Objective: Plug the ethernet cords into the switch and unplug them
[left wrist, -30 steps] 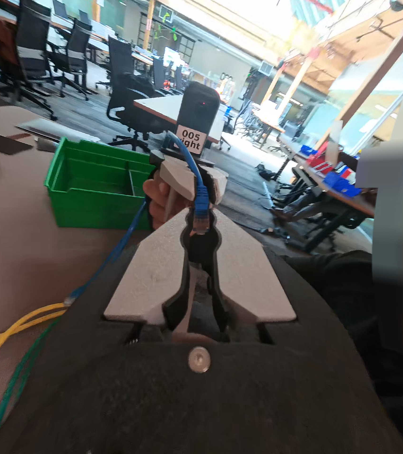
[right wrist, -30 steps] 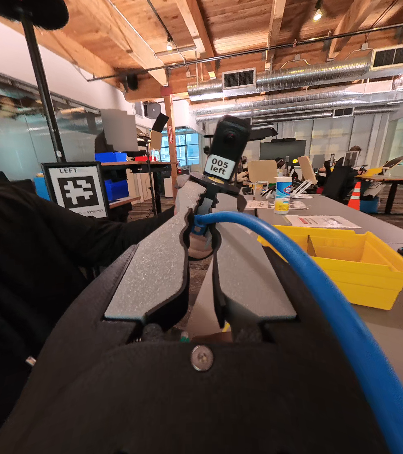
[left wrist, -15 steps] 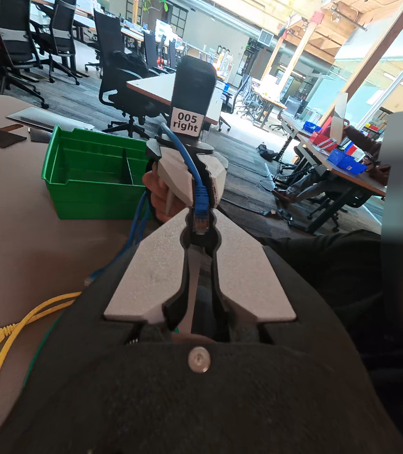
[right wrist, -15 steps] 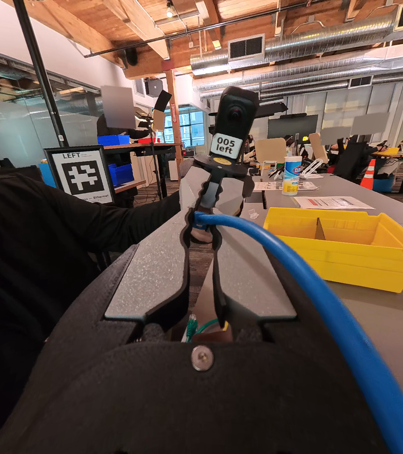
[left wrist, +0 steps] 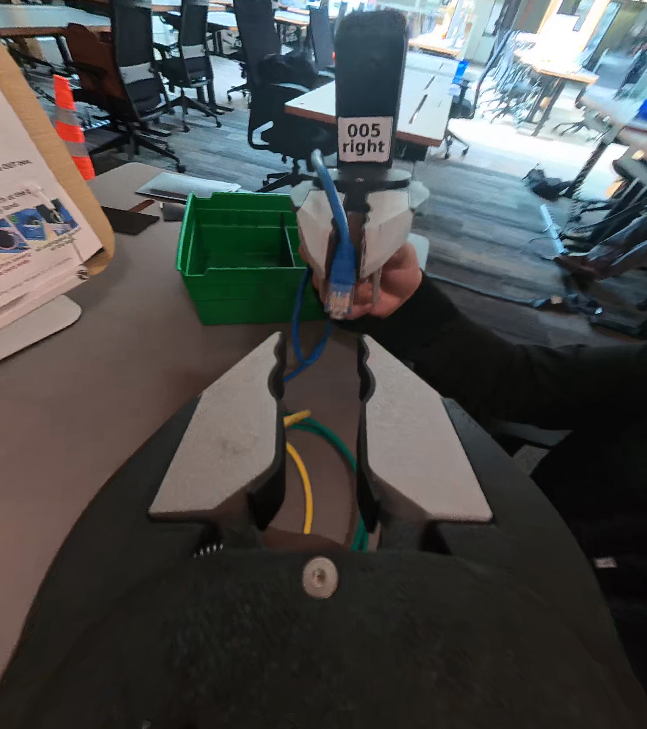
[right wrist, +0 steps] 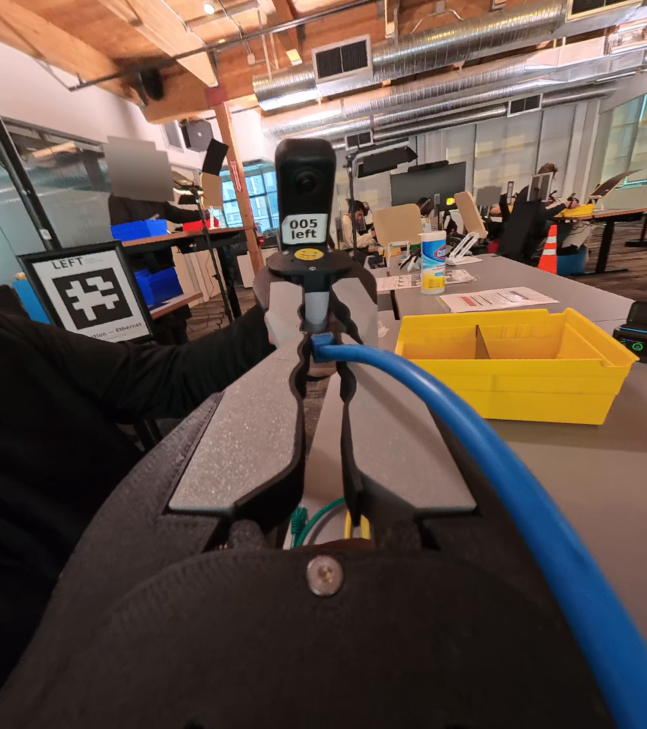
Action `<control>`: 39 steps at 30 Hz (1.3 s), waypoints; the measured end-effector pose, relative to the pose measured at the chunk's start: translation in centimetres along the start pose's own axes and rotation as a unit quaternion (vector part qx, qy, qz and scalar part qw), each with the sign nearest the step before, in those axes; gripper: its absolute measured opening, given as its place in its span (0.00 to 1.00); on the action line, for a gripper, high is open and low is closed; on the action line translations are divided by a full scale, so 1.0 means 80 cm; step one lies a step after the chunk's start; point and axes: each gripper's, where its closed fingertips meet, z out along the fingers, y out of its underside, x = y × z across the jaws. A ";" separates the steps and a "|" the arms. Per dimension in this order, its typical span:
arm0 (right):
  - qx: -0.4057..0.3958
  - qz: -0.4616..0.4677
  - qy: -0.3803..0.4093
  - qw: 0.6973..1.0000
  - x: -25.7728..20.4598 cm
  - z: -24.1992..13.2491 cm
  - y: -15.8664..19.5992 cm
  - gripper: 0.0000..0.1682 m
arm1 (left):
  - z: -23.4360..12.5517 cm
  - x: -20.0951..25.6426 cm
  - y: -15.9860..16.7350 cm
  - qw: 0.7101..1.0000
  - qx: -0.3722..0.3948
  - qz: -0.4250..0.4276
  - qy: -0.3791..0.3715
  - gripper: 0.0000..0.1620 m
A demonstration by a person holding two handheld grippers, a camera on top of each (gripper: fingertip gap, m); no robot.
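Your left tongs (left wrist: 321, 367) let go and stand wide apart now, so only your right tongs (right wrist: 321, 357) squeeze the blue cord's plug (left wrist: 339, 282) above the table (left wrist: 77, 414), ready for a switch you can't see.

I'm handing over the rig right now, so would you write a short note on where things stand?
Left gripper: open, empty, facing the right one.
Right gripper: shut on the blue cord just behind its plug, which points toward the left gripper.
Yellow cord and green cord lie loose on the table below. Green bin and yellow bin look empty.
The switch is not in view, so plugging progress cannot be judged.
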 end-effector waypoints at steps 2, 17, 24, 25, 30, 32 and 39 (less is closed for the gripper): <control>0.002 -0.001 -0.002 1.000 -0.001 -0.002 -0.002 0.05 | -0.003 0.002 0.005 0.999 -0.009 0.027 -0.015 0.22; -0.038 -0.007 -0.006 0.999 -0.005 0.012 0.019 0.06 | -0.001 0.006 -0.001 0.985 -0.027 0.143 -0.096 0.07; -0.016 -0.010 -0.014 1.000 -0.005 -0.002 0.008 0.06 | -0.022 -0.036 0.030 0.973 -0.104 0.137 -0.155 0.27; -0.015 -0.011 -0.013 1.000 -0.004 -0.003 0.007 0.06 | -0.028 -0.050 0.044 0.966 -0.135 0.138 -0.173 0.30; -0.012 -0.010 -0.008 1.000 0.000 -0.008 0.006 0.06 | -0.069 -0.115 0.113 0.938 -0.236 0.102 -0.234 0.32; -0.014 -0.008 -0.006 1.000 0.002 -0.008 0.007 0.06 | -0.084 -0.135 0.125 0.939 -0.225 0.055 -0.254 0.35; -0.023 0.002 0.001 1.000 0.012 -0.003 0.017 0.06 | -0.125 -0.207 0.199 0.868 -0.230 -0.140 -0.418 0.15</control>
